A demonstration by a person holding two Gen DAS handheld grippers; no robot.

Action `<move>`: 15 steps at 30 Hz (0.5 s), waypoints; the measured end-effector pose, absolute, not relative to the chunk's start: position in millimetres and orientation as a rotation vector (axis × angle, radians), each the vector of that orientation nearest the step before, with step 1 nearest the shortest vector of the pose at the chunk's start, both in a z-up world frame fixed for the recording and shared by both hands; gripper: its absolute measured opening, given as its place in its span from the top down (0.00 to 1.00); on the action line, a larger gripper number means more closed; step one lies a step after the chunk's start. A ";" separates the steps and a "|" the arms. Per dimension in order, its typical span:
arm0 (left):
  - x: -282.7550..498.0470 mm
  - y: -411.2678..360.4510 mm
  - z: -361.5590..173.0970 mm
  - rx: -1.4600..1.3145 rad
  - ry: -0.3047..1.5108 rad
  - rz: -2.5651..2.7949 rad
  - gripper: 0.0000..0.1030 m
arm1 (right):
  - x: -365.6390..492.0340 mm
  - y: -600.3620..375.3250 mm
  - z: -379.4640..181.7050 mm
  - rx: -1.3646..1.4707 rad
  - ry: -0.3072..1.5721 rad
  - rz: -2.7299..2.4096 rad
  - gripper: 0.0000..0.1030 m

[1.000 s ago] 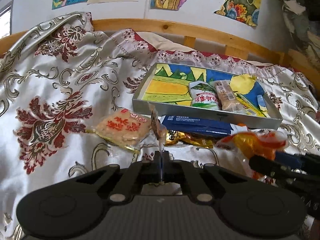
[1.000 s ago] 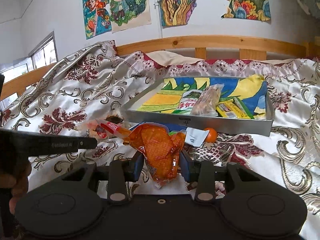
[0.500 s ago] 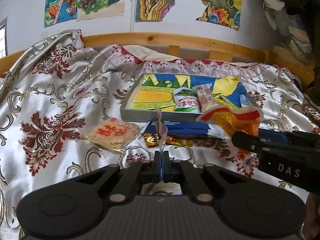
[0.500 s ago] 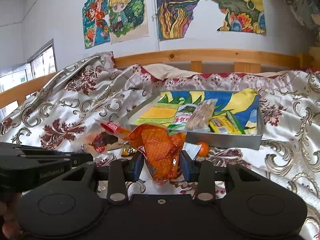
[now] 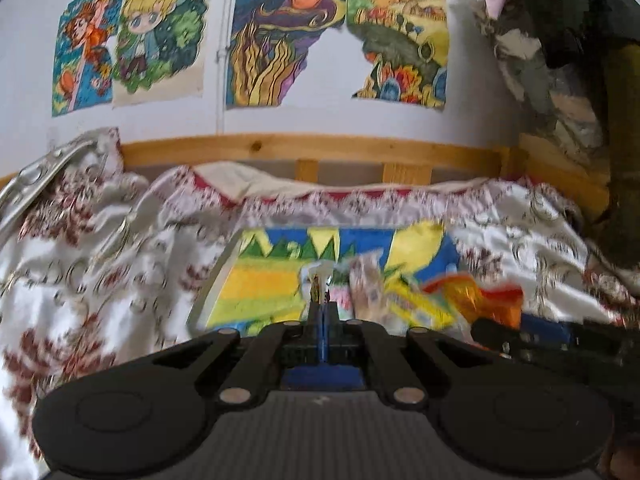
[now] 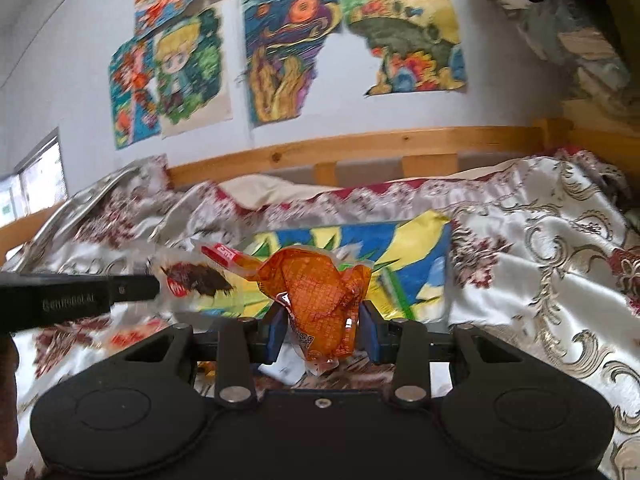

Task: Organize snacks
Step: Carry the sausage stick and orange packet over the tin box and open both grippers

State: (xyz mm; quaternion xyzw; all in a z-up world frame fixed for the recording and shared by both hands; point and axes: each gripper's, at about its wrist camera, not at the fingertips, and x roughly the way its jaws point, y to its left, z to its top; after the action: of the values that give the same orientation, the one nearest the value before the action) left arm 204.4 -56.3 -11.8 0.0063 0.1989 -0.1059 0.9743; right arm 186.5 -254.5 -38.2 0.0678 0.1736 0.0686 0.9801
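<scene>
Snacks are in the air in both hand-held grippers above a bed (image 6: 560,264) covered with a cream, red-flowered cloth. The right hand-held gripper (image 6: 322,326) stands partly open with its 2 blue pads pressed on the sides of an orange snack packet (image 6: 320,300), which bulges up and forward from between them; in the left wrist view the same packet (image 5: 476,298) shows at the right, ahead of that gripper's dark finger. The left hand-held gripper (image 5: 320,320) is clenched fully, its fingers (image 5: 334,314) meeting on the thin edge of a clear snack packet (image 5: 318,280) that stands up from the tips. In the right wrist view this packet (image 6: 192,280) hangs off the end of the left gripper's black finger, showing a dark brown filling and a red corner.

Beyond both grippers a shallow grey tray (image 5: 212,292) lies on the bed, its floor lined with a drawing in blue, yellow and green. Inside it, toward its right half, lie several packets, blurred: a pale transparent one (image 5: 366,284) and a yellow-green one (image 5: 416,304) can be made out. In the right wrist view the tray's lining (image 6: 416,252) shows behind the orange packet. Below the right gripper's fingers a white scrap or packet (image 6: 280,368) lies on the bed.

Coloured drawings (image 6: 280,60) hang on the wall over a wooden bed rail (image 6: 360,148).
</scene>
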 end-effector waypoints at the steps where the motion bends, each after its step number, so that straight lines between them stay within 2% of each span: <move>1: 210.5 -59.5 -7.1 0.016 0.385 -0.216 1.00 | 192.2 -258.0 -38.6 0.138 0.346 0.129 0.60; 7: 252.2 -85.5 9.1 0.045 0.319 -0.239 1.00 | 228.8 -269.8 -43.0 0.144 0.329 0.098 0.60; 15: 304.1 -105.3 -22.0 0.018 0.306 -0.332 1.00 | 277.3 -285.7 -70.6 0.173 0.355 0.039 0.60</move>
State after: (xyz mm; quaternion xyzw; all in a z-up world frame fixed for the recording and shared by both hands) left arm 304.1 -105.3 -22.0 0.0091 0.1515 -0.1644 0.9747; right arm 277.3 -285.7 -70.6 0.0857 0.1762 0.0192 0.9804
